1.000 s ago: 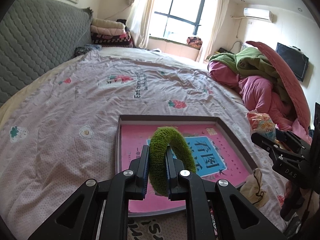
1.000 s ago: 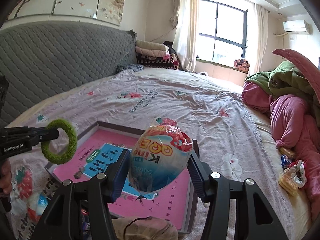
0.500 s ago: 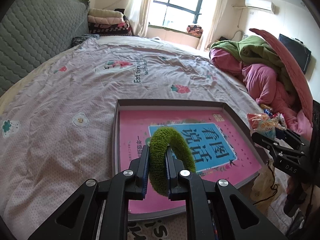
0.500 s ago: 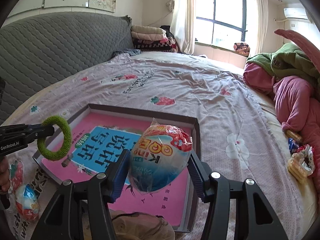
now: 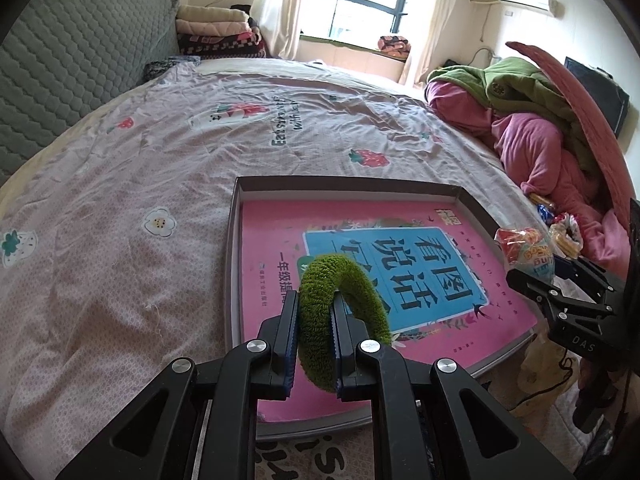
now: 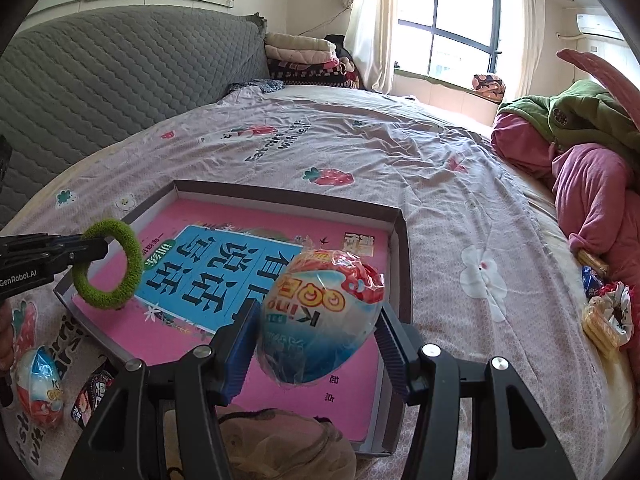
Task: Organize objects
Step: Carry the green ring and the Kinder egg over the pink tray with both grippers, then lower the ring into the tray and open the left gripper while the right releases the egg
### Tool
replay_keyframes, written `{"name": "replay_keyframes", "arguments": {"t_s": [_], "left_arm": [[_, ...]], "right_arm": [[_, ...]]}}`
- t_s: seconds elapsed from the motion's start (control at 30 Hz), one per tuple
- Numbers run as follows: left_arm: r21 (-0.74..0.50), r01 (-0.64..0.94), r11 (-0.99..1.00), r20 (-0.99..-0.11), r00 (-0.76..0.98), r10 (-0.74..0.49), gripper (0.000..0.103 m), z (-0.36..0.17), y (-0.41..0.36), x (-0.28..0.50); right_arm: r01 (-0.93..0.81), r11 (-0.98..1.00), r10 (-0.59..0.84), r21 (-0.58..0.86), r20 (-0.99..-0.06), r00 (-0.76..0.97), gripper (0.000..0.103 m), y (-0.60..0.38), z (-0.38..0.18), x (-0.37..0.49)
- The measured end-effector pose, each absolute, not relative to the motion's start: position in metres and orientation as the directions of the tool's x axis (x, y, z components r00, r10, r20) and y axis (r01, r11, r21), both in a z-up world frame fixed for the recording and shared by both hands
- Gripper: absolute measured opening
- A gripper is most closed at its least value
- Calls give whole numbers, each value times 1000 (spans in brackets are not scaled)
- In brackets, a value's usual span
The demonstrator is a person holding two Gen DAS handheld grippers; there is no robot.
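Left claw (image 5: pixel 314 322) clamped on green ring (image 5: pixel 340 312), right claw (image 6: pixel 318 334) gripping wrapped egg (image 6: pixel 320 316); lower both inside tray (image 6: pixel 402 264) walls, well apart, before releasing.

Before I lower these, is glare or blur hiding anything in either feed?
Left wrist view: window blown out, fuzzy green ring sharp, edges fisheye-bent. Right wrist view: window overexposed, wrapped toy egg crisp, shallow grey box clearly lit.
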State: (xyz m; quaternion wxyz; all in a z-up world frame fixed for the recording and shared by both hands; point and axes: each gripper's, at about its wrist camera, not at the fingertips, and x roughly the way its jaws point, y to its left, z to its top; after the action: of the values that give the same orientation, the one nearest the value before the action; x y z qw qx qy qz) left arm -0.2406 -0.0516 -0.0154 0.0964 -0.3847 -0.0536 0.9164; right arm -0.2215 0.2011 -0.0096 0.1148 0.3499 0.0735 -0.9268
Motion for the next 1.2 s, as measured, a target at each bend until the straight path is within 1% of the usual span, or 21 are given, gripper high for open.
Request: {"name": "replay_keyframes", "arguments": {"t_s": [0.2,0.5,0.9,1.07,1.2], "left_arm": [[-167,-127,-978,-717,-665,209,14,-24,-51,-243],[-157,-136,-978,-726,-655,208,14,-29,-47,-242],[-156,-109,-982,-721,-667,188,14,-27,-52,-243],[-159,-102,-982,-720,-668,186,15,-26,-55,-245],[-161,-103,-982,-717,-671,188,17,-25,-56,-244]], "right_arm": [[260,-964,-156,-47,-693,-704,57,203,-18,-226],[261,-965,-161,-32,-713,-683,57,204,-25,-228],[255,-967,-170,-9,-722,-671,57,207,-26,-227],[243,-970,-151,-26,-718,-679,58,208,-26,-226],[236,-971,-145,-31,-707,-692,59,210,-22,-225]]}}
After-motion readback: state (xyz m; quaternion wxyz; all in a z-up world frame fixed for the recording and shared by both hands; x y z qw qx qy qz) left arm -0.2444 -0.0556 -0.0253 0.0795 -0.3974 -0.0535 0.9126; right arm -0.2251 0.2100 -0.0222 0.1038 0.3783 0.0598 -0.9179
